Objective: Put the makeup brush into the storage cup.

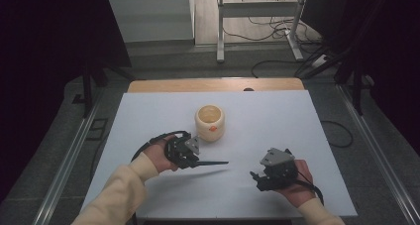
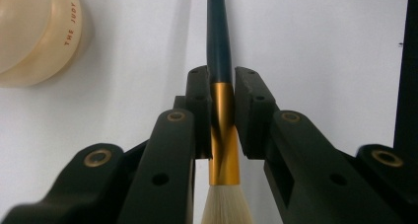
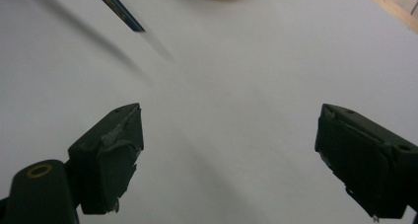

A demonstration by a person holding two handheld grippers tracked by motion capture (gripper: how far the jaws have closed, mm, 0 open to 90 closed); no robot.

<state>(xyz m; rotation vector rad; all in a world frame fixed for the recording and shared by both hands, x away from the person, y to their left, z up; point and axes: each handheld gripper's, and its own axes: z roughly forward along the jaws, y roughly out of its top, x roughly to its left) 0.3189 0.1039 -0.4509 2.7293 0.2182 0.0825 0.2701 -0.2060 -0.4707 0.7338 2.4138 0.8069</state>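
Note:
My left gripper (image 2: 222, 103) is shut on a brush (image 2: 219, 41) with a dark handle, a gold ferrule and pale bristles that point back toward the camera. In the high view the left gripper (image 1: 190, 158) holds the brush (image 1: 213, 162) level above the table, its handle pointing right. A cream pot (image 1: 210, 122) with an open top and an orange mark stands just behind it; the cream pot (image 2: 34, 31) also sits at upper left in the left gripper view. My right gripper (image 3: 229, 155) is open over bare white tabletop, with the brush handle's tip (image 3: 118, 9) ahead at upper left. The right gripper (image 1: 256, 179) is at the front right.
The white table top (image 1: 277, 131) ends at a wooden strip (image 1: 213, 84) along its far edge. Beyond it are a grey floor, metal desk legs (image 1: 220, 31) and loose cables. Dark curtains stand on both sides.

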